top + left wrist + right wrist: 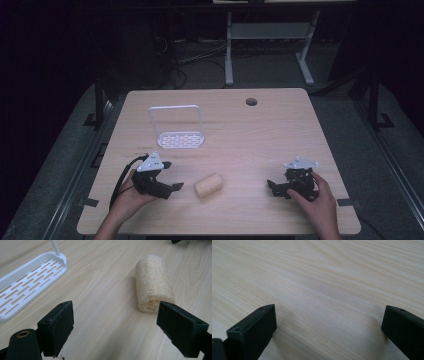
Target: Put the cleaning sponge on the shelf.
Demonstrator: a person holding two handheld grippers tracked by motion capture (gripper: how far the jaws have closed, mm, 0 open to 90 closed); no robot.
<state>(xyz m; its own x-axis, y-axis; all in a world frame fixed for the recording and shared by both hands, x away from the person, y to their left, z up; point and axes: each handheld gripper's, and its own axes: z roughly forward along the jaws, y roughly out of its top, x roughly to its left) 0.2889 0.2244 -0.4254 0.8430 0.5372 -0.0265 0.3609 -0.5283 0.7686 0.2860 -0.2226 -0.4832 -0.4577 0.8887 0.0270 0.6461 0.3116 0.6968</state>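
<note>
Left gripper (pixel 172 176) sitting near the table's (pixel 260 130) near left edge, jaws spread, pointing at the sponge roll (pixel 208 184) lying just beside; risking rolling it away by clipping its round side. Right gripper (pixel 274 188) spread too, over bare wood. Left gripper view revealing the roll's porous end (pixel 149 305); high view adding the white rack (pixel 180 139) farther back

The left hand-held gripper (pixel 167 189) sits low in the person's left hand (pixel 131 196), jaws spread wide and pointing toward the right. The right hand-held gripper (pixel 272 187) rests low in the right hand (pixel 315 197), jaws likewise wide apart and pointing left. Both forearms enter from the bottom edge.
</note>
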